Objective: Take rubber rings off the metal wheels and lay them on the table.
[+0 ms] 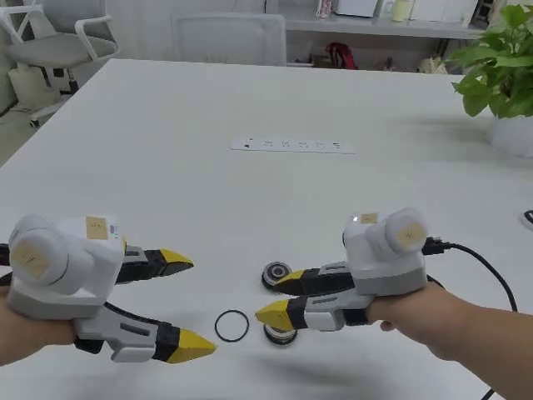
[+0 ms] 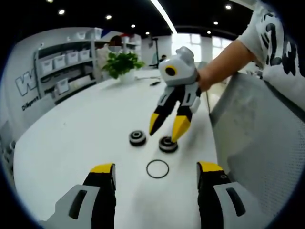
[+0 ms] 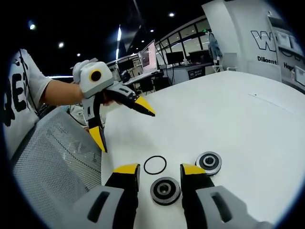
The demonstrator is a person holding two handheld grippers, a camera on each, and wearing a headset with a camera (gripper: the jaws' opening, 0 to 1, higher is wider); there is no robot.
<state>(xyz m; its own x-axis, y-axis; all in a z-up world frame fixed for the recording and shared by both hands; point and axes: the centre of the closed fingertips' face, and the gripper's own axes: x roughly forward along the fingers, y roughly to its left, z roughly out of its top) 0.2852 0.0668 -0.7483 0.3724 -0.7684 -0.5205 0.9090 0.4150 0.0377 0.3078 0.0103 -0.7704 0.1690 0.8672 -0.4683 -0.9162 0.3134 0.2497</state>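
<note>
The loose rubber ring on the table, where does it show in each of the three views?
Head view: rubber ring bottom centre, left of the right gripper.
Left gripper view: ring low centre, between the yellow fingertips.
Right gripper view: ring just below centre.
Shared landmark: the metal wheel at the right gripper, beside the ring.

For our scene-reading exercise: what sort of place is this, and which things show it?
Probably an office: a large white table, an office chair and shelves of storage bins.
</note>
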